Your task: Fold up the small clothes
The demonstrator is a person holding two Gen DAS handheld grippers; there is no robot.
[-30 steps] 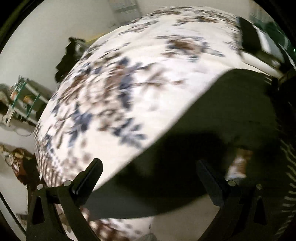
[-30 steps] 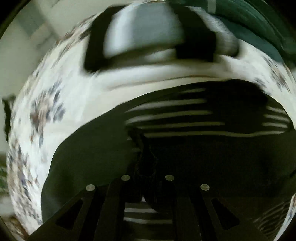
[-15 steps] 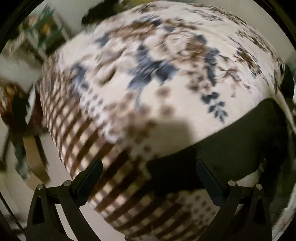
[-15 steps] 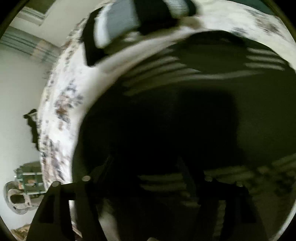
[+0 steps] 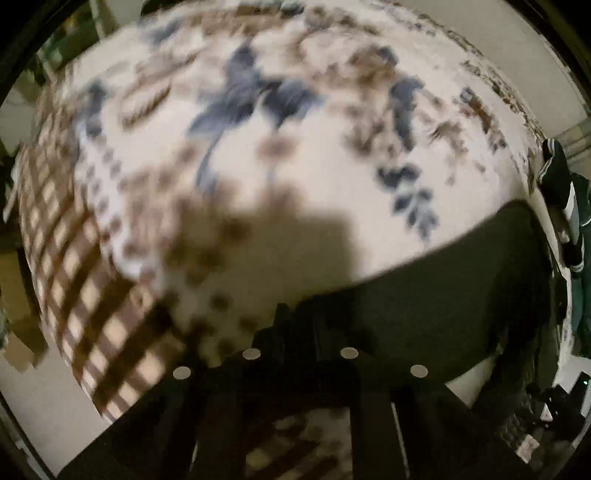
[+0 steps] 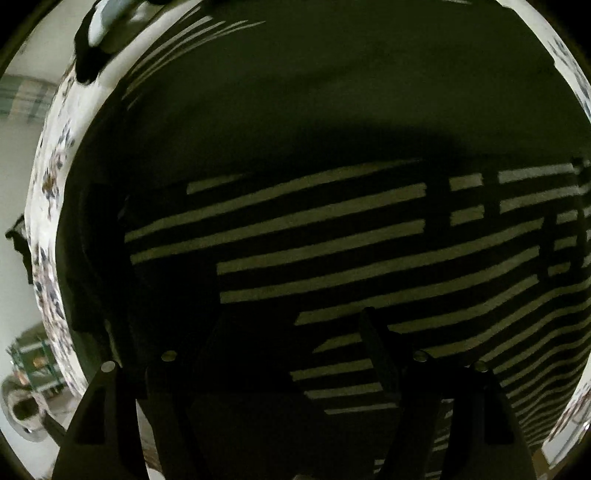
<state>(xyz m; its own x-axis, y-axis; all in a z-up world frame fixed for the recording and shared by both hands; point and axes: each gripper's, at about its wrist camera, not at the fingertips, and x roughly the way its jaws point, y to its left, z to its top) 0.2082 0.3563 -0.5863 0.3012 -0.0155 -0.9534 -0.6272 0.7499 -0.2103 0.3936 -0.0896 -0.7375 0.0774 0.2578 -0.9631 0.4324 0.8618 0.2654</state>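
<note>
A dark green garment with pale stripes lies flat on a bed with a white floral bedspread. In the left wrist view my left gripper has its jaws together on the garment's near left edge. In the right wrist view my right gripper is open just above the striped part of the garment, which fills nearly the whole view.
The bedspread's brown checked border hangs over the bed's left edge above the floor. Other dark and green clothes lie at the bed's right side. A black and grey folded garment lies at the far end. A green rack stands beside the bed.
My left gripper has swung to the garment's left edge and shut on it. My right gripper has opened, let go of the garment, and moved in low over the stripes.
</note>
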